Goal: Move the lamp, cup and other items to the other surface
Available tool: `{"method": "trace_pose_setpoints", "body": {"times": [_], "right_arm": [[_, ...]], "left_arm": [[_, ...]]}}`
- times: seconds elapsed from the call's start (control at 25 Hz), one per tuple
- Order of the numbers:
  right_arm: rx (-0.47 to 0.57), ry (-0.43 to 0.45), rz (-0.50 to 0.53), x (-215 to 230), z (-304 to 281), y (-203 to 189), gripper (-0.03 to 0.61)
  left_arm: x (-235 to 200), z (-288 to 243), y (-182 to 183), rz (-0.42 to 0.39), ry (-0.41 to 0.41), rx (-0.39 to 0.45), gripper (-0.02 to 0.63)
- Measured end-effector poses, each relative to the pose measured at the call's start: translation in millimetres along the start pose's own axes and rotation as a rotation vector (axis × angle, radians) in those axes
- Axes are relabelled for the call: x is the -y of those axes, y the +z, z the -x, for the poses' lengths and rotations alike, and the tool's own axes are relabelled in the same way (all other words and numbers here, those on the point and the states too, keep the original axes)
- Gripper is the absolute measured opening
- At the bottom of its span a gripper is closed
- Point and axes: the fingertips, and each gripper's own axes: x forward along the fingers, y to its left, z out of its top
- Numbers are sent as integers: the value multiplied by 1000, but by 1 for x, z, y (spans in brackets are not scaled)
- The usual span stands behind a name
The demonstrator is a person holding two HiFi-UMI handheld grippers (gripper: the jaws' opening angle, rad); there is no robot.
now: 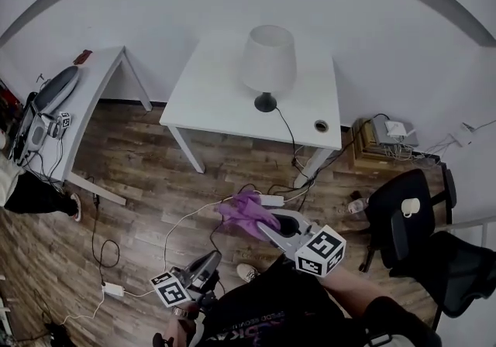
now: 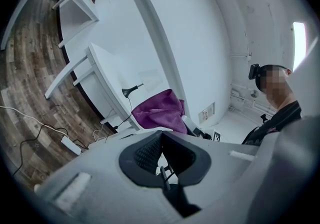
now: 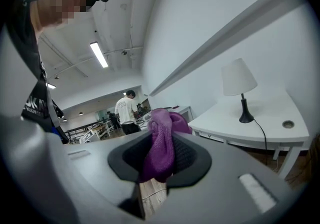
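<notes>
In the head view a white table [image 1: 203, 97] stands at upper centre and carries the lamp [image 1: 268, 65], with its white shade and black base, its cord trailing off the near edge. At the right of the frame a white cup [image 1: 410, 206] sits on a black chair [image 1: 387, 218]. Low in the frame the right gripper [image 1: 267, 227] is clenched on a purple cloth [image 1: 244, 214] above the wooden floor [image 1: 139, 175], and the left gripper [image 1: 212, 258] sits at lower left, beside it. In the left gripper view the jaws are pressed together with nothing between them; the cloth shows beyond them at centre, before the table. In the right gripper view the jaws are grasping the cloth, which bunches above the pads, and the lamp stands on the table at the right of the frame.
</notes>
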Motion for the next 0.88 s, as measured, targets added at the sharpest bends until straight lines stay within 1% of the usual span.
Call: {"method": "trace_pose_setpoints", "body": {"times": [0.2, 0.44, 0.64, 0.88], "right_arm": [[26, -64, -44, 5, 35, -1, 83], [49, -99, -78, 13, 68, -1, 83], [70, -166, -79, 37, 106, -1, 83], [109, -272, -126, 74, 166, -1, 83]], "left_arm": [[9, -29, -9, -6, -52, -55, -6], [14, -67, -23, 5, -85, -101, -6], [23, -107, -44, 19, -114, -168, -6], [51, -167, -71, -10, -176, -280, -6]]}}
